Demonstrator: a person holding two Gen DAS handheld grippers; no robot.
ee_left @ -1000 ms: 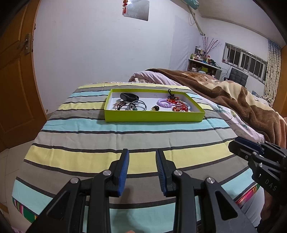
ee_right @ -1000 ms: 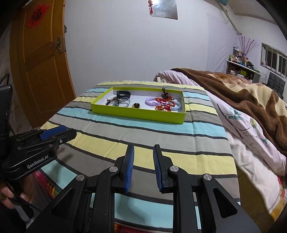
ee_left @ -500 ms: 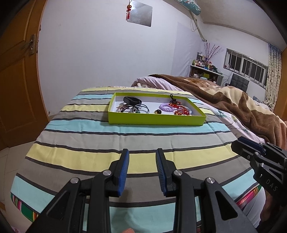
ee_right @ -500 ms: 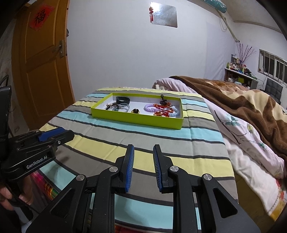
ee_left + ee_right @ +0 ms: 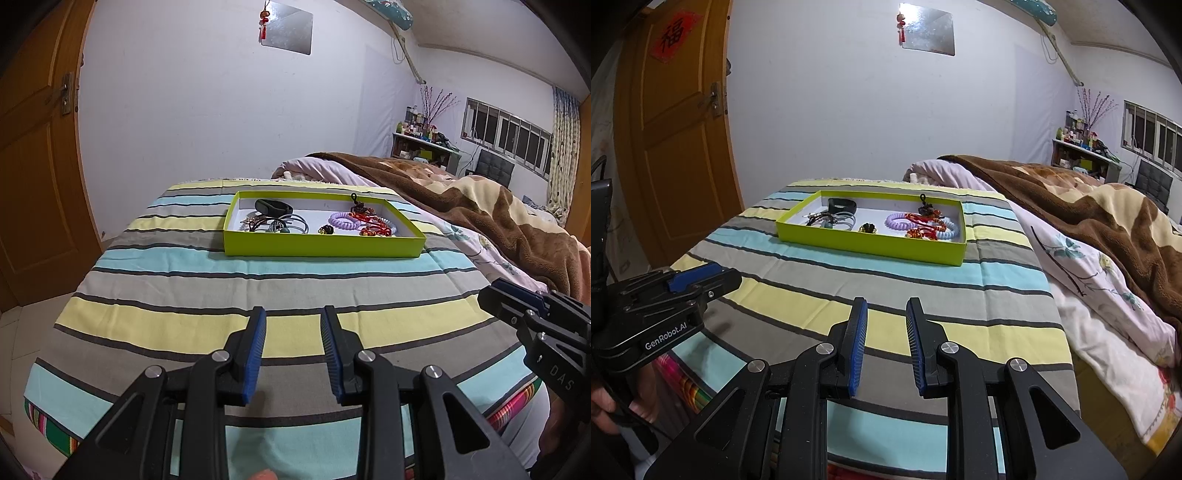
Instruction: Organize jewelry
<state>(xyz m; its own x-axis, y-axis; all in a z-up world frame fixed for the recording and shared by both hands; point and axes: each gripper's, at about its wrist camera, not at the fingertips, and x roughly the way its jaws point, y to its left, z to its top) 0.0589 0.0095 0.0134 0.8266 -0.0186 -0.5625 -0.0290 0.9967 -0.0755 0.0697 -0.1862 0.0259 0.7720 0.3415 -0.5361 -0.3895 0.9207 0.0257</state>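
Jewelry sits in the lime-green tray point(image 5: 321, 246), well ahead of both your grippers on the striped cloth point(image 5: 258, 288), its long axis running across your fingers. From your left gripper point(image 5: 293, 349) it's dead ahead; from your right gripper point(image 5: 885, 345), ahead and slightly left. Both hover level, jaws narrowly parted, holding nothing.

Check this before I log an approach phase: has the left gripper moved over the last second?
Yes. The left gripper has tilted up slightly: the green tray and wall mirror sit lower in its view.
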